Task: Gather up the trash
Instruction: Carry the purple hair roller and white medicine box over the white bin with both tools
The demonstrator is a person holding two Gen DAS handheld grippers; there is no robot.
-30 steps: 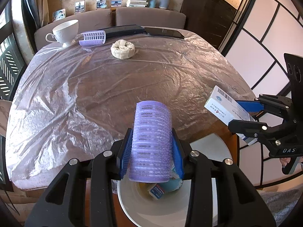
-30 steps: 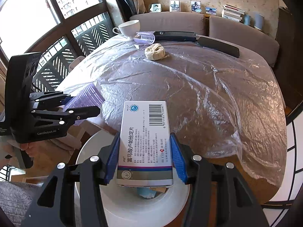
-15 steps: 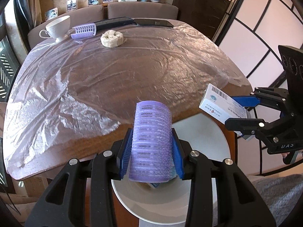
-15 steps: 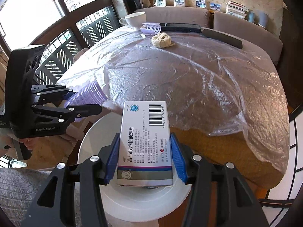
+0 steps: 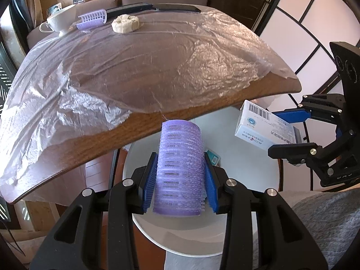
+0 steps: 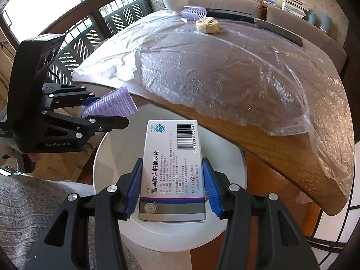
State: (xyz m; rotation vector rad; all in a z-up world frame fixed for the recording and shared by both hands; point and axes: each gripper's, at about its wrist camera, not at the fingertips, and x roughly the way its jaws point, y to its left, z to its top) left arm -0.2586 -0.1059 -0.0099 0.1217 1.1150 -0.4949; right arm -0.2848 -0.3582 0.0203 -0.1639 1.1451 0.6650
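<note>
Two hand-held grippers, both pointing steeply down over one white round bin (image 5: 247, 202) that sits on the floor just off the near table edge. Left gripper (image 5: 180, 175) is clamped on one purple hair roller (image 5: 180, 168), roller standing lengthwise between the blue pads (image 5: 149, 180), both pads pressed against its sides; it hangs above the bin opening. Right gripper (image 6: 172, 186) is clamped on one white medicine box (image 6: 173, 168), barcode end pointing away from the hand, blue pads tight on both long sides, also above the bin opening. In the left wrist view the right gripper shows at the right side with the box tilted; in the right wrist view the left gripper shows at the left with the roller sticking out. Inside the bin, one small teal-and-white packet (image 5: 213, 157) peeks out beside the roller; rest of the contents hidden. Grey fabric (image 6: 27, 213), likely the person's clothing, fills the near lower corners. One wooden table (image 5: 157, 121) covered by one wrinkled clear plastic sheet (image 5: 135, 63). Far side of the table, close together: one second purple hair roller (image 5: 92, 19) lying on its side, one white teacup (image 5: 59, 20) just left of it, one crumpled pale paper wad (image 5: 126, 23) just right of it. Behind those, two long dark flat items (image 5: 157, 6) lie end to end along the far edge; cannot tell what they are. Beyond: two chair backs, a few photos, one stack of books.
</note>
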